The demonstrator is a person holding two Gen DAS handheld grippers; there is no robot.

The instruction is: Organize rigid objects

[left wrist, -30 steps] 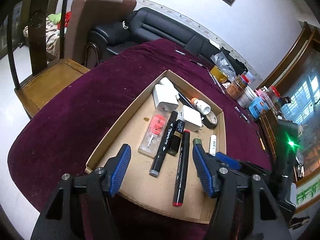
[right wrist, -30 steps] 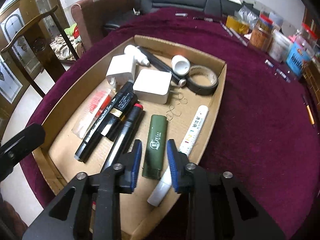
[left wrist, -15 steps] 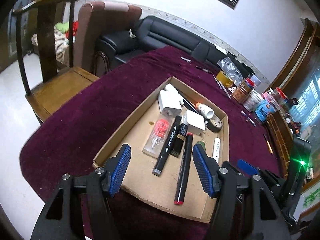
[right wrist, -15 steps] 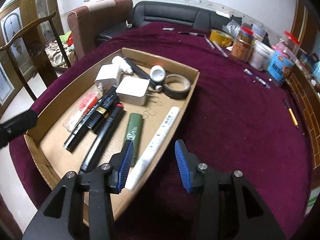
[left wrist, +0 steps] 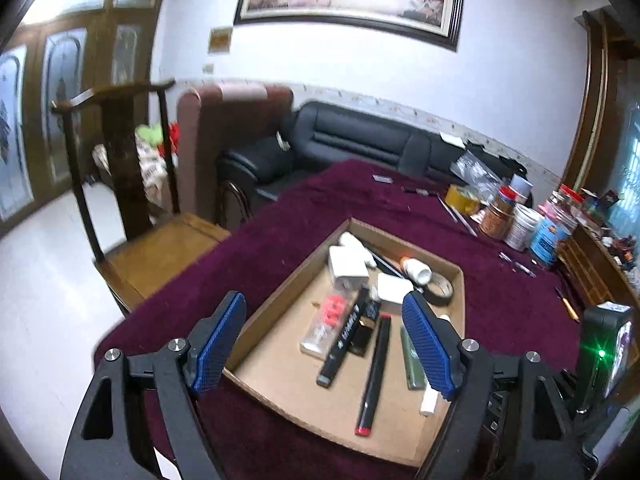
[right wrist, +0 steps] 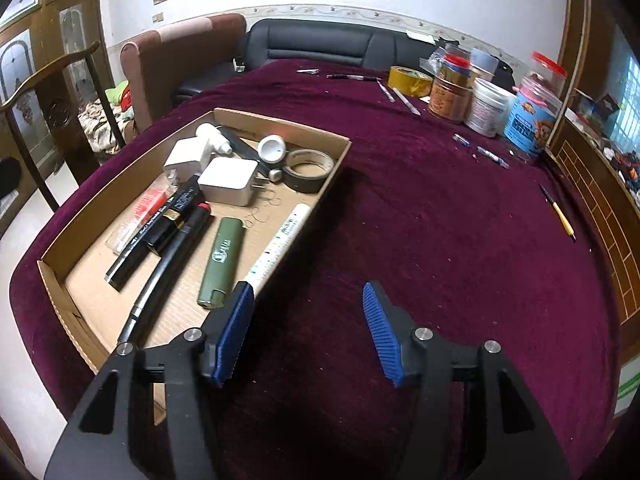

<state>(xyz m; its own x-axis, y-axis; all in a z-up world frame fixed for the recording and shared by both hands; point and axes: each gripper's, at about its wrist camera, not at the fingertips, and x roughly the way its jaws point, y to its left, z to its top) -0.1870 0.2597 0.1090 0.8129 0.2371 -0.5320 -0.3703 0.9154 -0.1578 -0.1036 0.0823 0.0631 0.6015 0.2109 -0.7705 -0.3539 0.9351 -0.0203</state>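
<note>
A shallow cardboard tray (right wrist: 280,124) (left wrist: 260,320) on the maroon tablecloth holds black markers (right wrist: 168,268), a green lighter (right wrist: 224,252), a white pen (right wrist: 276,244), white chargers (right wrist: 228,178), a tape roll (right wrist: 308,166) and a small white bottle (right wrist: 272,148). My left gripper (left wrist: 326,344) is open and empty, raised above the tray's near end. My right gripper (right wrist: 308,328) is open and empty, above the cloth just right of the tray. The green lighter (left wrist: 412,360) and black markers (left wrist: 374,368) also show in the left wrist view.
Jars and tins (right wrist: 488,106) and a yellow tape roll (right wrist: 410,80) stand at the table's far right. Loose pens (right wrist: 560,212) (right wrist: 352,77) lie on the cloth. A wooden chair (left wrist: 132,208) and black sofa (left wrist: 352,140) stand beyond the table.
My right gripper opened, let go of the green lighter in the tray and drew back to the right. My left gripper lifted and tilted up, staying open.
</note>
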